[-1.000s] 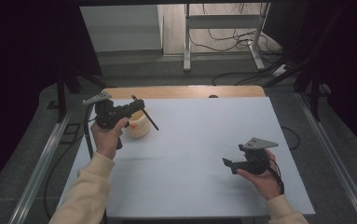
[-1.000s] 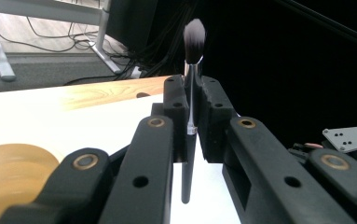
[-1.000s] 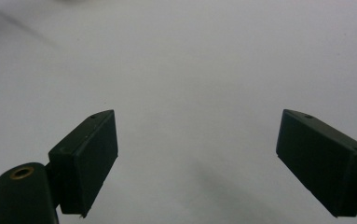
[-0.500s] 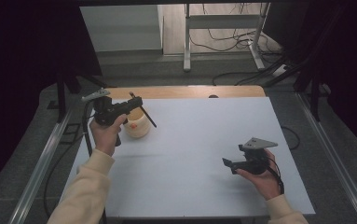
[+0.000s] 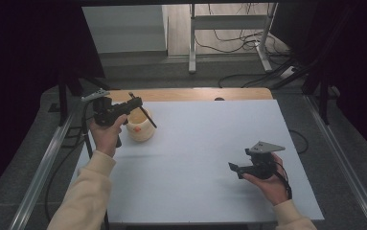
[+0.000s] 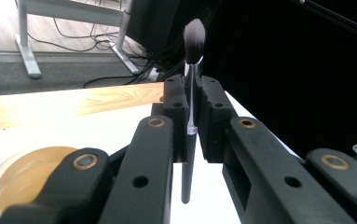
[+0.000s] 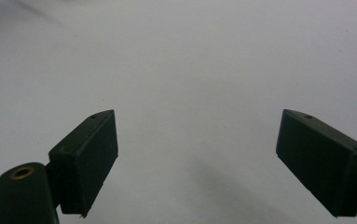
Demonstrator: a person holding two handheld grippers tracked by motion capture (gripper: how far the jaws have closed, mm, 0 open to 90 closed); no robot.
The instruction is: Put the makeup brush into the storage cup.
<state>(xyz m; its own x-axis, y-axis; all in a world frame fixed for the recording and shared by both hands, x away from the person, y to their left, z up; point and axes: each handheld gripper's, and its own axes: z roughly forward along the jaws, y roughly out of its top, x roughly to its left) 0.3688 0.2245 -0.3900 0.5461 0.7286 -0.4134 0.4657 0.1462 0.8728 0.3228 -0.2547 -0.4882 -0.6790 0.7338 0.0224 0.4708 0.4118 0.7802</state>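
My left tool (image 5: 134, 106) pinches the makeup brush (image 6: 191, 84) by its handle above the cream cup (image 5: 140, 127) at ten o'clock on the counter (image 5: 205, 158), so I'll tip it handle-down and lower slowly (right tool (image 5: 236, 167) idle, jaws wide).

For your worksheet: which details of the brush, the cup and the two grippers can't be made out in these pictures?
- Cup interior: left gripper view, cut by the edge and blocked by the left gripper.
- Brush gripped section: covered by the fingers.
- Cup marking: high view, too small.
- Right gripper body: cut off below.
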